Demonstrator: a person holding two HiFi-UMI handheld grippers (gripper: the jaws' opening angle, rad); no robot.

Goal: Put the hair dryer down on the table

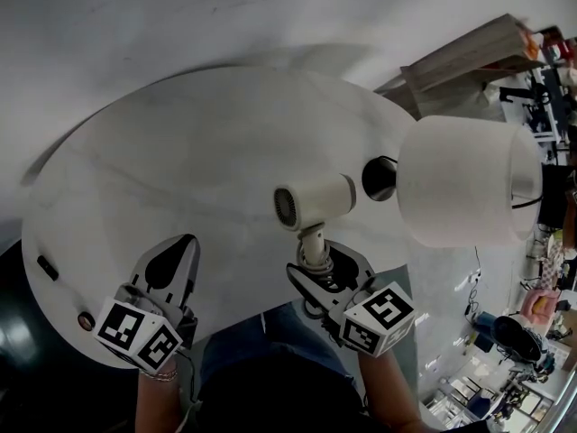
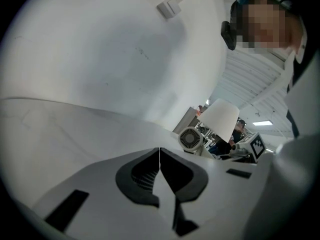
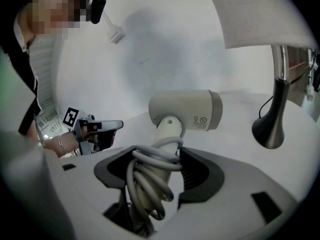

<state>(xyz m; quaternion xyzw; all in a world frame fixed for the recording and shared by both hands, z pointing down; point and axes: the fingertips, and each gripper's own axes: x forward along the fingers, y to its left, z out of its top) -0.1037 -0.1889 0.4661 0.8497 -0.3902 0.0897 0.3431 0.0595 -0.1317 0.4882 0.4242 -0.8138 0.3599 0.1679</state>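
A cream hair dryer (image 1: 314,206) is held upright above the round white table (image 1: 180,161), its barrel level and its rear grille facing left. My right gripper (image 1: 317,267) is shut on its handle, which has the grey cord wound around it (image 3: 150,171). The dryer's barrel (image 3: 187,110) fills the middle of the right gripper view. My left gripper (image 1: 173,269) hovers over the table's near left part, jaws shut with nothing between them. From the left gripper view the dryer's grille (image 2: 190,138) shows to the right.
A table lamp with a large white shade (image 1: 464,180) and a dark base (image 1: 379,178) stands on the table's right side, just beyond the dryer. Its stem and base (image 3: 272,119) appear at right in the right gripper view. A small dark object (image 1: 47,267) lies at the table's left rim.
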